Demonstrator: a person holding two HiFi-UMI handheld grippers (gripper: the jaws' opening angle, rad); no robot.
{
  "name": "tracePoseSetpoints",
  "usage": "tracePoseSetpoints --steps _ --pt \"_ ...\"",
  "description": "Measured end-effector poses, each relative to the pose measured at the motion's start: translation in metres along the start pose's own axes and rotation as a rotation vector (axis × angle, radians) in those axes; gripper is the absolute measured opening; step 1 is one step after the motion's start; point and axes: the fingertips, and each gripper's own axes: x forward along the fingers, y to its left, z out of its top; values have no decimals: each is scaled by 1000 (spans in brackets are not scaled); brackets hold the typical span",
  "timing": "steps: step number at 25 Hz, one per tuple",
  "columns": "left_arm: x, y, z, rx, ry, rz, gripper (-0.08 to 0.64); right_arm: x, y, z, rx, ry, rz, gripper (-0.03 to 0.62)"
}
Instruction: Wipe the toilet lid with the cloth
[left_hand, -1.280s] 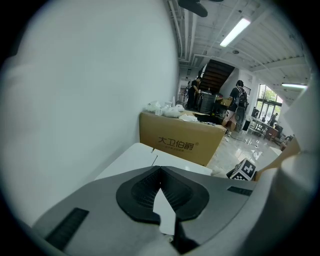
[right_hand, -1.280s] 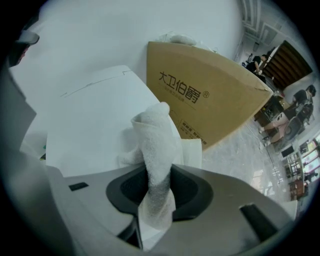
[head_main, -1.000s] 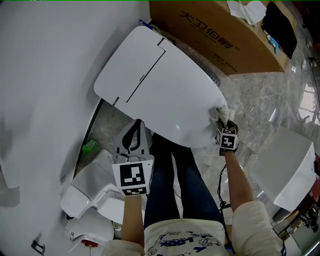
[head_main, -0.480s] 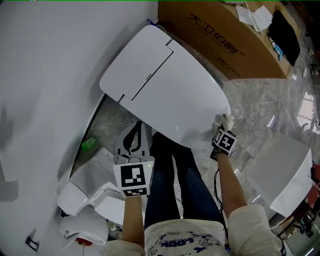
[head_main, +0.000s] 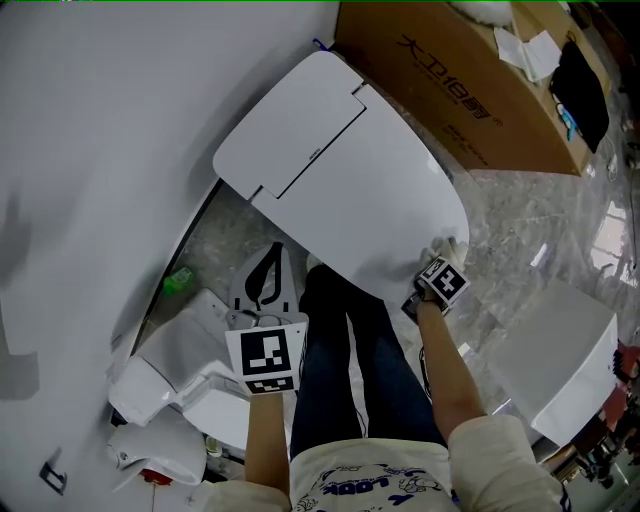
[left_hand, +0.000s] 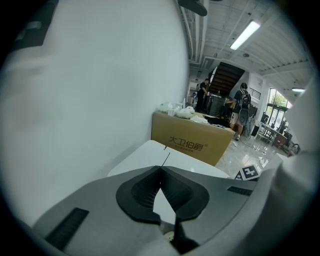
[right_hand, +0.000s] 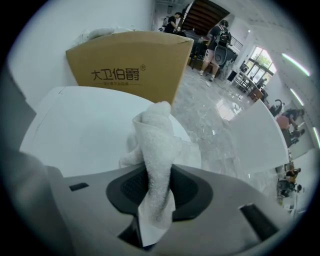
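Observation:
The white toilet lid (head_main: 345, 170) lies closed, slanting across the head view's upper middle; it also fills the left of the right gripper view (right_hand: 85, 125). My right gripper (head_main: 440, 262) is shut on a white cloth (right_hand: 155, 150), and the cloth (head_main: 447, 249) presses against the lid's front right edge. My left gripper (head_main: 268, 300) hangs below the lid near the person's legs, shut with nothing between its jaws; the lid's rear (left_hand: 150, 152) shows beyond it.
A brown cardboard box (head_main: 470, 80) stands behind the toilet. White toilet parts (head_main: 180, 380) lie at the lower left, and a white fixture (head_main: 560, 360) sits at the right on the marble floor. A white wall (head_main: 100, 150) runs along the left.
My right gripper with the cloth has slid along the lid's front edge toward the person. The head view shifted slightly. The left gripper stayed put.

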Motion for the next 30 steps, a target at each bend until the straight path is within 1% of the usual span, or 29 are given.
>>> tracePoseSetpoints --steps 4,9,19,28,30 --pt "-2 13 -1 -13 0 16 3 -8 32 -1 7 17 20 100" --pt "-5 28 -4 -33 3 42 3 -17 76 2 -31 19 62 100" --pt "-5 54 -11 -72 9 80 3 -32 171 22 -182 -17 113 100" --pt "-5 77 -13 -96 8 114 3 -42 234 41 -275 -60 130 100" --pt "-5 81 -12 -101 4 119 3 -45 250 44 -308 -76 144 100"
